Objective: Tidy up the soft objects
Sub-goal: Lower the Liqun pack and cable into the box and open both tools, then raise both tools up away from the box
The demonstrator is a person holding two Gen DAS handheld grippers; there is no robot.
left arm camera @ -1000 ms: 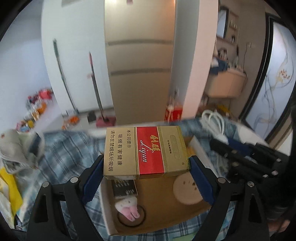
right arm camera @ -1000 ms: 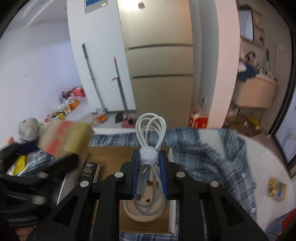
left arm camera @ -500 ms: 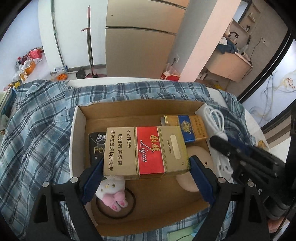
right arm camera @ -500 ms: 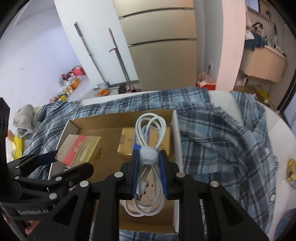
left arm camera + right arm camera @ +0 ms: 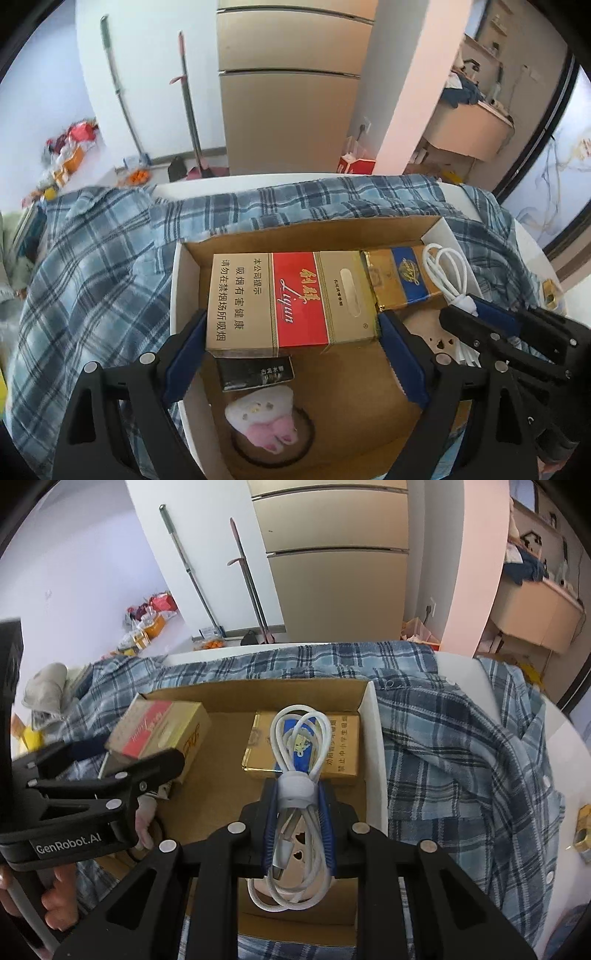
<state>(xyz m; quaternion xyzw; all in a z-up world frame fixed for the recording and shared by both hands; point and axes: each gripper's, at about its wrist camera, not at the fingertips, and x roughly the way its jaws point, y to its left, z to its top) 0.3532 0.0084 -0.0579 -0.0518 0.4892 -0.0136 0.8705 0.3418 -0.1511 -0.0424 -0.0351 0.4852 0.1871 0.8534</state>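
Note:
My left gripper (image 5: 291, 332) is shut on a red and gold cigarette carton (image 5: 288, 299), held over the left half of an open cardboard box (image 5: 314, 232). It also shows in the right wrist view (image 5: 159, 734). My right gripper (image 5: 298, 797) is shut on a coiled white cable (image 5: 299, 746), held over the box's right half. The cable also shows in the left wrist view (image 5: 447, 273). In the box lie a gold and blue carton (image 5: 343, 746), a black pack (image 5: 255, 373), a white and pink plush toy (image 5: 262, 417) and a round wooden piece (image 5: 439, 339).
The box sits on a blue plaid shirt (image 5: 461, 746) spread over a white table (image 5: 476, 672). A small gold item (image 5: 585, 834) lies at the table's right edge. A fridge (image 5: 291, 85), brooms and floor clutter stand behind.
Both grippers have come down over the box with their loads. The carton now sits lower and further back in the box, and the cable is above the gold and blue carton.

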